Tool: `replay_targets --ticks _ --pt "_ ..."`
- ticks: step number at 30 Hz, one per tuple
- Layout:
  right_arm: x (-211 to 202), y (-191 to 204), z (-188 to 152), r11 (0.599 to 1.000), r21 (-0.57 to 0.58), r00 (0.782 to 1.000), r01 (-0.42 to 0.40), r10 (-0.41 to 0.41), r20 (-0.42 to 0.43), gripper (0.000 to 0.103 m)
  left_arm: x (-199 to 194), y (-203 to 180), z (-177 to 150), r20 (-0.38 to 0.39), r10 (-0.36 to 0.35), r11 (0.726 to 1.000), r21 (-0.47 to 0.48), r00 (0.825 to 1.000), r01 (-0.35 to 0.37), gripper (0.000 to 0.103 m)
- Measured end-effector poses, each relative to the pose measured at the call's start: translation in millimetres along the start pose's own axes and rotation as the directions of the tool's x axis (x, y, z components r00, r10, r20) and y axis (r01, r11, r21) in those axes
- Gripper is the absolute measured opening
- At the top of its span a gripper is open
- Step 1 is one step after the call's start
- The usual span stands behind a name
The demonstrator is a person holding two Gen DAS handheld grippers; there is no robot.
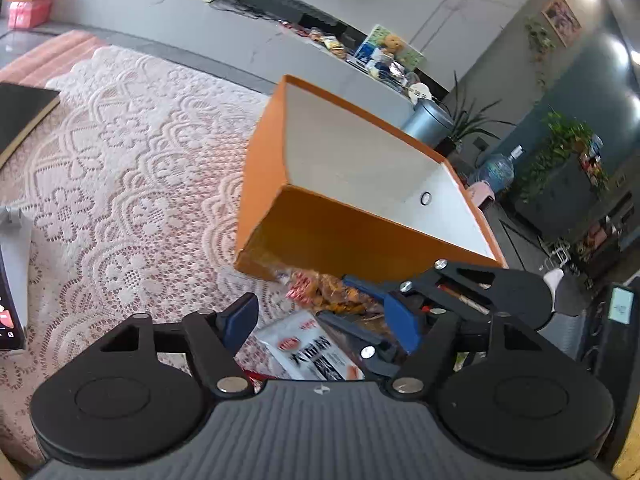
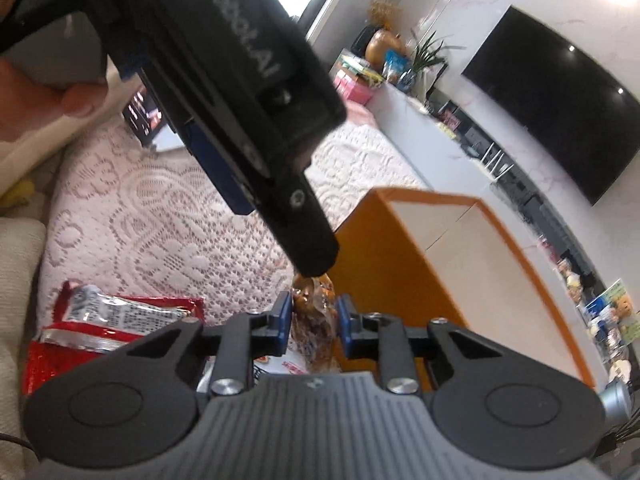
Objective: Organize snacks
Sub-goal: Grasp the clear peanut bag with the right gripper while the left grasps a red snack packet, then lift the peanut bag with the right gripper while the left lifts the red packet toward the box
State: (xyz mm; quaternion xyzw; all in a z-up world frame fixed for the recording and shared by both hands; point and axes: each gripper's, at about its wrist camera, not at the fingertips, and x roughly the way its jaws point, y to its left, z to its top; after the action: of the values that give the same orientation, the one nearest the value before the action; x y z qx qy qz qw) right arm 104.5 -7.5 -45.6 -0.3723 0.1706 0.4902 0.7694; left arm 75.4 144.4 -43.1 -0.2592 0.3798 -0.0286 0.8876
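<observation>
An open orange box (image 1: 332,224) with a white inside stands on the lace-covered table; it also shows in the right wrist view (image 2: 384,256). My left gripper (image 1: 320,316) is open, with a white snack packet (image 1: 316,352) and a clear bag of orange-brown snacks (image 1: 328,288) between and beyond its fingers. My right gripper (image 2: 312,324) is shut on the clear bag of orange-brown snacks (image 2: 312,308), right beside the box's near wall. The left gripper's body crosses above it. A red and silver snack bag (image 2: 104,320) lies to the left.
A pink lace cloth (image 1: 132,168) covers the table. A dark book (image 1: 20,116) lies at the left edge and a phone on a stand (image 1: 12,280) nearer. A long white counter (image 1: 240,36) with clutter runs behind. A black TV (image 2: 552,112) hangs on the wall.
</observation>
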Motion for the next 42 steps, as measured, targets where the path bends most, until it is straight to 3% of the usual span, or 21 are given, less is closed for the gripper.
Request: replay_targets --ticks 4,7,11,13,16,24,29,33,35,42 --pt "-27.1 -9.3 1.7 0.998 0.034 0.998 0.050 -0.051 0.036 0.020 -6.8 -15.6 -3.5 -0.034 0.020 0.998 0.054 0.999 -0.018 0.090" --pt "-51.8 -17.1 -3.2 0.988 0.122 0.994 0.089 -0.096 0.050 0.020 -2.6 -28.6 -9.8 -0.110 0.076 0.990 0.126 0.991 -0.062 0.091" --pt "-81.4 -21.8 -18.2 0.948 0.300 0.991 0.105 -0.124 0.048 0.020 15.0 -44.1 -25.2 -0.218 0.187 0.960 0.248 0.958 -0.131 0.091" --pt "-92.6 -22.2 -30.3 0.915 0.389 0.990 0.109 -0.135 0.039 0.020 24.0 -48.6 -33.4 -0.255 0.208 0.949 0.286 0.944 -0.131 0.092" --pt "-105.1 -19.3 -47.1 0.864 0.488 0.988 0.122 -0.154 0.026 0.020 32.3 -52.6 -43.7 -0.287 0.209 0.935 0.339 0.935 -0.105 0.103" --pt "-108.6 -11.4 -67.8 0.794 0.597 0.985 0.117 -0.168 0.030 0.020 59.9 -52.8 -66.0 -0.323 0.331 0.880 0.445 0.886 -0.167 0.103" --pt "-104.0 -13.9 -75.3 0.775 0.620 0.986 0.119 -0.168 0.021 0.020 71.2 -43.7 -70.3 -0.310 0.447 0.834 0.484 0.839 -0.265 0.103" --pt "-101.8 -16.9 -83.0 0.762 0.637 0.987 0.115 -0.158 0.011 0.020 76.8 -34.2 -68.3 -0.353 0.409 0.870 0.430 0.841 -0.242 0.103" --pt "-100.7 -17.7 -84.4 0.760 0.640 0.988 0.112 -0.155 0.012 0.020 79.9 -29.4 -68.3 -0.375 0.404 0.883 0.399 0.834 -0.248 0.103" --pt "-92.5 -30.4 -87.9 0.719 0.689 0.992 0.092 -0.125 -0.002 0.021 77.0 -23.5 -66.5 -0.357 0.402 0.884 0.390 0.843 -0.257 0.091"
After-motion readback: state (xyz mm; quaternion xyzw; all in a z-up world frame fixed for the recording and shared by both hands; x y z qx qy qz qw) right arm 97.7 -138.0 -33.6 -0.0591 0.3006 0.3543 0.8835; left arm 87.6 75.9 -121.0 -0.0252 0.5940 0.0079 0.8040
